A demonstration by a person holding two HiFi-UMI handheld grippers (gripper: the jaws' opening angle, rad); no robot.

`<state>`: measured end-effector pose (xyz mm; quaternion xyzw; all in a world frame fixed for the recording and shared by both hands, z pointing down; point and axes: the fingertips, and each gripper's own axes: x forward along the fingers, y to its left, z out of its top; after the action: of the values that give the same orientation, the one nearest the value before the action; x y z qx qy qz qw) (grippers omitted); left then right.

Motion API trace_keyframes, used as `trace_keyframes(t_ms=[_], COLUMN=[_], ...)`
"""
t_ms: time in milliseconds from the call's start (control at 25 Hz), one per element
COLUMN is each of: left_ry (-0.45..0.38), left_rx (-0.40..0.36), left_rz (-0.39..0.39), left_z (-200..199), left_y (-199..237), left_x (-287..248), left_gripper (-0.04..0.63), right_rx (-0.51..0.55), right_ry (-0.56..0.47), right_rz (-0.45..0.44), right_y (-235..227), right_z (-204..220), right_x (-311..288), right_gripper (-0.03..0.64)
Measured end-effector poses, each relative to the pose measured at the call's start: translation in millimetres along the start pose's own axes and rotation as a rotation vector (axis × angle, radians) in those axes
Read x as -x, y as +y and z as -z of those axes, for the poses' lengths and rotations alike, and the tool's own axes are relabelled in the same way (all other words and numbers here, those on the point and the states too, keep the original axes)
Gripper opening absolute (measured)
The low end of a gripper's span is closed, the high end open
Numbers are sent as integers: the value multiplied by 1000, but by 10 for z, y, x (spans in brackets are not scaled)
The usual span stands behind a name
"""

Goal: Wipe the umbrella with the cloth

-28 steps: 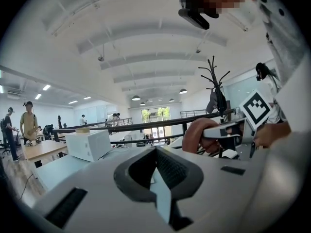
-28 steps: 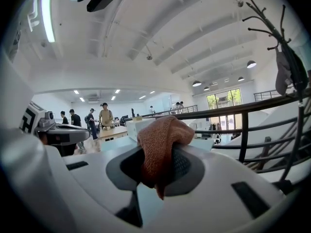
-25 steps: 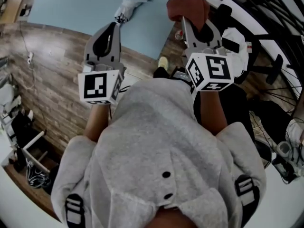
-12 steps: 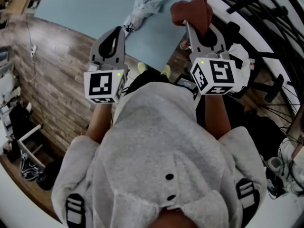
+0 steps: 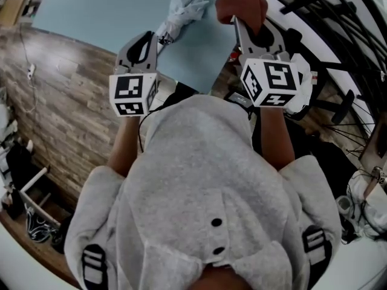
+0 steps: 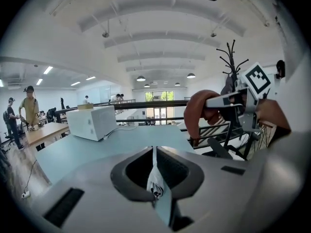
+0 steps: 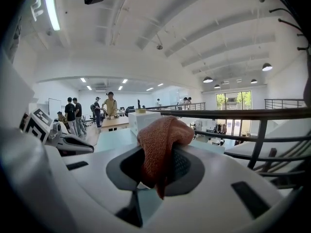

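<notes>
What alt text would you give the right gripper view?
The right gripper is shut on a rust-brown cloth that bunches up over its tip. Beyond it lie a pale blue table with a white box, the left gripper at the left edge, and people standing far back in a bright hall.

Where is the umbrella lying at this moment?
In the head view the folded umbrella lies on the light blue table at top centre, just beyond the left gripper and to the left of the red-brown cloth held by the right gripper.
</notes>
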<state>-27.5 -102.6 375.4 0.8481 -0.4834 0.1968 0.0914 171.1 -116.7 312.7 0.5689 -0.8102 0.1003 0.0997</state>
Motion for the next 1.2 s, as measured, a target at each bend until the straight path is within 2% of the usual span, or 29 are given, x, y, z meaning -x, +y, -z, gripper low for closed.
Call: trace_keyframes(t_ms=[360,560,680,920,1200], left_ry=[184,292,357,466,567], left_rx=[16,6,-2,-1,3], left_rz=[60,91,118,163,182], left_z=[687,1053,1264,1717,2095], left_y=[189,234,214,65,84], left_x=[-345,-485,-547,-706,-803], left_gripper=[29,117,147,166,172], right_rx=[38,47,51,64,72], right_ry=[99,139,163,195,239], right_rz=[11,13,14,14,20], right_y=[76,70,68,11,18], right_z=[248,386,465,622,753], right_x=[-394,-567,-636,-690,-787], right_gripper=[80,80,80,80,80])
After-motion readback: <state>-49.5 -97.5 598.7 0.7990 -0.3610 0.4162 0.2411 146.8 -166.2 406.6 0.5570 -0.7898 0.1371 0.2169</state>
